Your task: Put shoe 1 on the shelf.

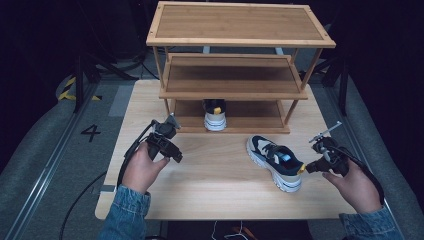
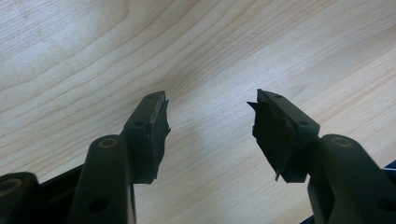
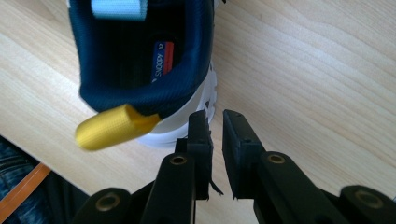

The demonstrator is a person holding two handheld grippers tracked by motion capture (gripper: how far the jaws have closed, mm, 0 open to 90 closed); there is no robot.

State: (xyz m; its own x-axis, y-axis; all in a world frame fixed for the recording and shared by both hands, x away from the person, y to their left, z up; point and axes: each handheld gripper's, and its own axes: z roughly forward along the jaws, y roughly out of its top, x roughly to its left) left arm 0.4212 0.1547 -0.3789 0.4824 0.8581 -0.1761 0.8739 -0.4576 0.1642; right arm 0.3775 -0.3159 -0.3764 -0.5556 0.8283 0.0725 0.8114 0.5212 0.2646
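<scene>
Pale wooden worktop [image 1: 210,195] carries a navy and white sneaker [image 1: 275,162]. The right claw [image 3: 215,122], nearly closed, sits at its heel; the left claw [image 2: 208,105] gapes wide over bare wood.

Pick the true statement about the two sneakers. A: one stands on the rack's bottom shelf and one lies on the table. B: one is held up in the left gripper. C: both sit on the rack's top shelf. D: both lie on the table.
A: one sneaker stands on the bottom shelf of the wooden rack, the other sneaker lies on the table by the right gripper.
</scene>
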